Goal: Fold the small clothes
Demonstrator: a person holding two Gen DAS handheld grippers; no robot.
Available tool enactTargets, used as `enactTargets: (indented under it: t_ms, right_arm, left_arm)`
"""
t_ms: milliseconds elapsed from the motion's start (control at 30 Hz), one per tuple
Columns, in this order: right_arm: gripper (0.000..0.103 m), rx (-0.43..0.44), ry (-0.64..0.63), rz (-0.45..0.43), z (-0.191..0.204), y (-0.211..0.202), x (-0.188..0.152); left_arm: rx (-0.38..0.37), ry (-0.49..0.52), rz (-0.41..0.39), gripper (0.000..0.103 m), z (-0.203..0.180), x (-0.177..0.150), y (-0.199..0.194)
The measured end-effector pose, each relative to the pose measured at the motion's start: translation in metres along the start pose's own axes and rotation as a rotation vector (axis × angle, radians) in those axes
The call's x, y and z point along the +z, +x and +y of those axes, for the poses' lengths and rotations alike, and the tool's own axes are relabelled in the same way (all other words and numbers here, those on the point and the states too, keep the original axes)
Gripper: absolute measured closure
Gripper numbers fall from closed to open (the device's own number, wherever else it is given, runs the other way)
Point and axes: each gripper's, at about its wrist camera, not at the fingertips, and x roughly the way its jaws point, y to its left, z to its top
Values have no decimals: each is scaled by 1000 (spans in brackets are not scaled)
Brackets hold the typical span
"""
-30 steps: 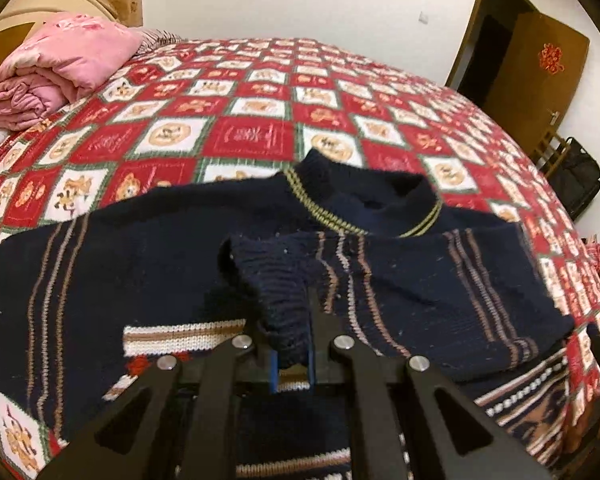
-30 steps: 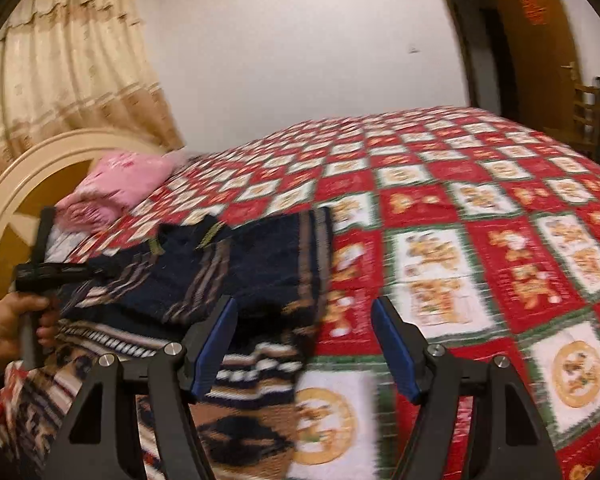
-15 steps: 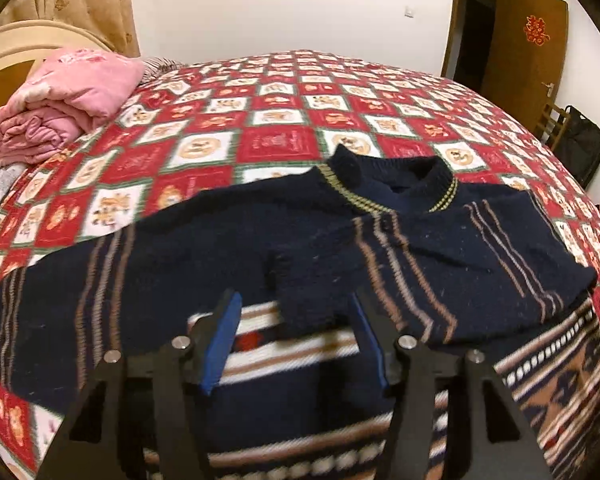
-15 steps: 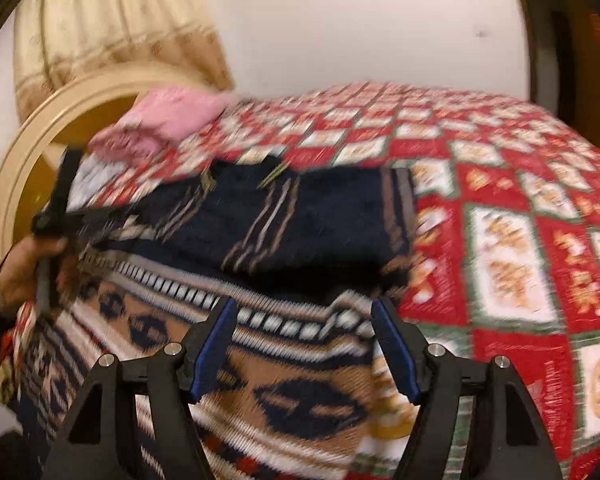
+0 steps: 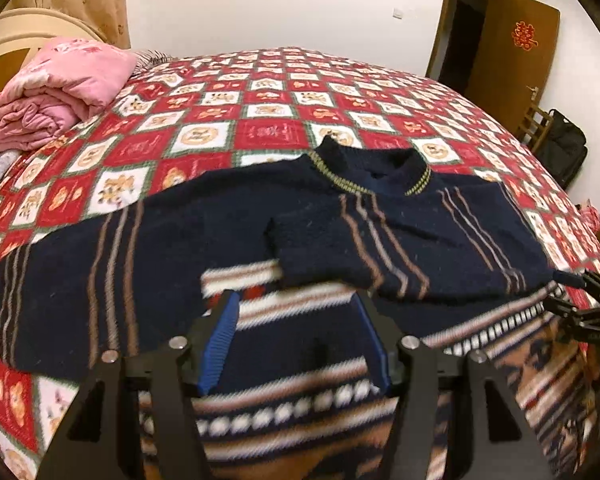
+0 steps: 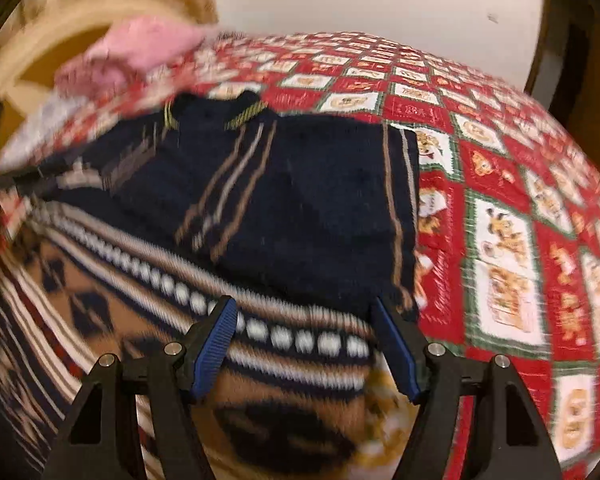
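Navy knitted sweater [image 5: 400, 236] lying flat on a bed, collar away from the camera. Collar: stand-up, edged with a yellow-striped band. Upper body and sleeves: navy with groups of 3 thin tan stripes. Lower body: banded pattern in white, tan, red and navy. 1 sleeve is folded across the chest; the other sleeve [image 5: 72, 276] lies spread sideways.

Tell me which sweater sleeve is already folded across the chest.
The navy knitted sweater's sleeve on the door side lies folded in; the other sleeve stays stretched out.
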Motion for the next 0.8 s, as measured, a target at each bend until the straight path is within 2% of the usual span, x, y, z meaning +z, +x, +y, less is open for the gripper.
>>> enactTargets:
  t_ms: [33,100,167,267,333,467,567,633,667,800]
  right_arm:
    - [33,-6,-5,10,3,-4,-1]
    - [33,-2,-1,-25,8,-15,5]
    - [33,30,15,-97,20,-28,23]
    - [33,104,-4,-138,56,-26,55]
    - [33,110,-46,-127,89,-14,71]
    - [35,112,-106,-98,141,26,97]
    - [39,123,-73,-88,155,52,108]
    - [48,147,-37,-46,158,70,107]
    - [56,165,-29,-9,162,78,103]
    - [57,136,-98,-8,177,75,89]
  left_arm:
    - [-1,4,-5,33,5,-3,-6]
    - [27,16,-19,30,15,-9,-15]
    - [34,-1,-25,30,28,-12,-23]
    - [56,-47,-36,30,43,-15,-32]
    - [46,-72,-46,30,53,-18,-41]
    - [78,-77,-59,25,74,-27,-54]
    - [108,-101,-59,23,96,-33,-61]
    - [124,-130,-56,23,113,-38,-63]
    - [128,-148,-53,23,122,-41,-63]
    - [160,-196,-57,23,144,-52,-60]
